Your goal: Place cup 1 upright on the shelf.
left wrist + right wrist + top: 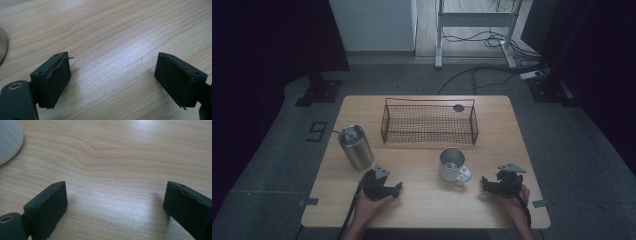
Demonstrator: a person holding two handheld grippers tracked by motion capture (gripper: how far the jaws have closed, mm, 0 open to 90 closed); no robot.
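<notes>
My left gripper point(396, 187) rests low over the wooden table point(422, 210) near its front edge, held by a hand. In the left gripper view its jaws point(112, 62) stand apart over bare wood, nothing between them. A steel tumbler point(355, 146) stands upright just behind and left of it; its edge point(2, 45) shows at that view's left. My right gripper point(486, 182) sits at the front right, also open over bare wood point(116, 190). A metal mug point(452, 165) with its handle toward the front right stands left of it, and its pale side point(8, 137) shows at the upper left of the right gripper view.
A black wire basket point(429, 122) stands across the back middle of the table, with a small dark round thing point(458, 107) at its far right corner. Beyond the table lie grey floor, cables and a white frame's legs.
</notes>
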